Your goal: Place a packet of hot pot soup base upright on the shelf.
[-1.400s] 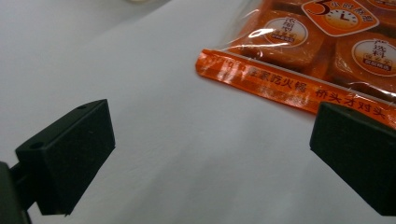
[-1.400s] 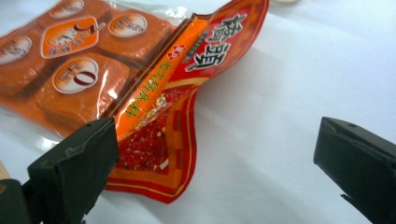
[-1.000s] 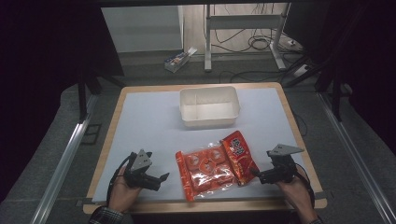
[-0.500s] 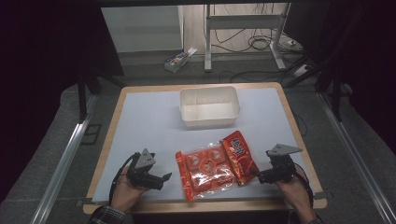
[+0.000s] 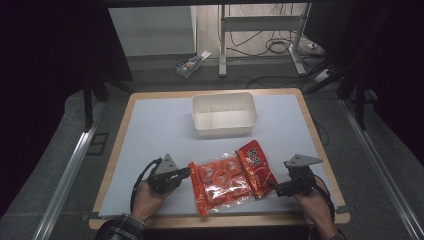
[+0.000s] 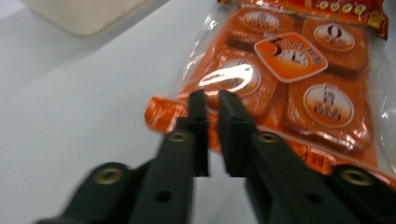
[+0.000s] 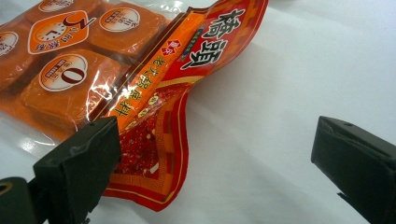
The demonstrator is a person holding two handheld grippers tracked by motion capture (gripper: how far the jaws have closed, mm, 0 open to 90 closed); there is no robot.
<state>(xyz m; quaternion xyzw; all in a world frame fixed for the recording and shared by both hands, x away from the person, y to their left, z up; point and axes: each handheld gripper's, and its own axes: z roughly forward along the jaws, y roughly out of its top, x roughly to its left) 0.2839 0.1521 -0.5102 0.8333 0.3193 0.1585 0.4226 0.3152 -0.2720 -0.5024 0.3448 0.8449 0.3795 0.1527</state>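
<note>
A clear packet of orange blocks (image 5: 220,182) lies flat near the table's front edge. A red printed packet (image 5: 255,162) overlaps its right side. My left gripper (image 5: 187,172) lies at the orange packet's left edge. In the left gripper view its jaws (image 6: 214,100) have just been closing and stand almost together over the orange packet's (image 6: 289,79) sealed edge, with nothing visibly pinched between them. My right gripper (image 5: 272,187) sits open by the red packet's near corner. In the right gripper view the red packet (image 7: 187,70) ends beside the left jaw of that wide-open gripper (image 7: 217,135).
A white rectangular tub (image 5: 224,129) stands behind the packets at mid-table, its corner also in the left gripper view (image 6: 84,14). The white mat (image 5: 150,130) has a wooden border. Metal rails run along both sides of the table.
My left gripper has slid right to the orange packet's edge and its jaws have come together. The right gripper and both packets have stayed put.
</note>
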